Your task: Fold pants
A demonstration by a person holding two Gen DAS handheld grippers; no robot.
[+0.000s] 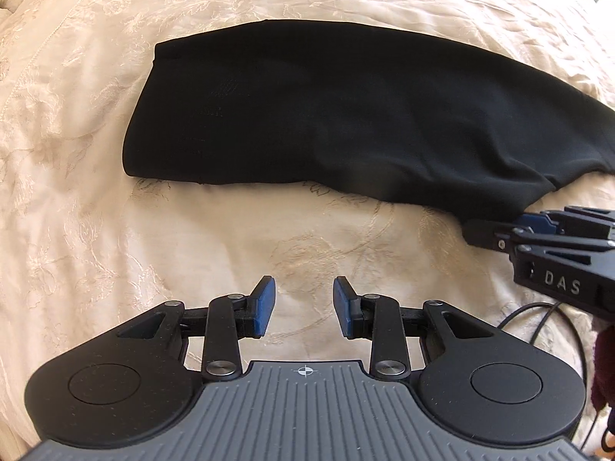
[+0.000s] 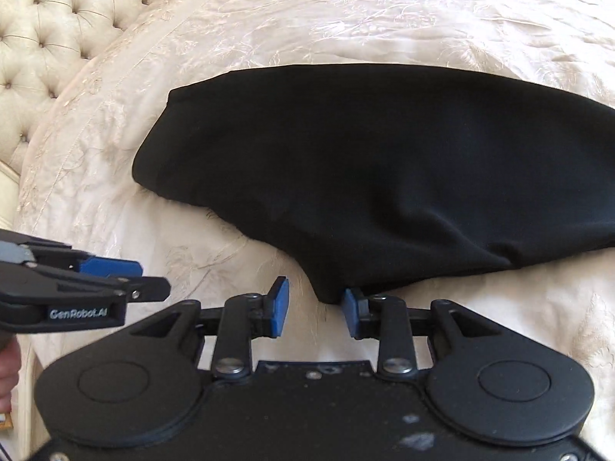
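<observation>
Black pants (image 1: pixel 326 115) lie folded in a long band across a cream embroidered bedspread (image 1: pixel 77 211). My left gripper (image 1: pixel 303 288) hovers over bare bedspread in front of the pants, open, with nothing between its blue pads. My right gripper (image 2: pixel 317 288) is at the near edge of the pants (image 2: pixel 384 173). A pulled-out corner of the fabric (image 2: pixel 330 292) hangs between its jaws and rests against the right pad, while the left pad stands clear of it. In the left wrist view the right gripper (image 1: pixel 496 226) sits at the pants' right end.
A tufted cream headboard (image 2: pixel 50 38) rises at the far left. The left gripper (image 2: pixel 153 278) is close to the left of the right one. A black cable (image 1: pixel 538 311) and a dark red sleeve (image 1: pixel 603 365) are at the right edge.
</observation>
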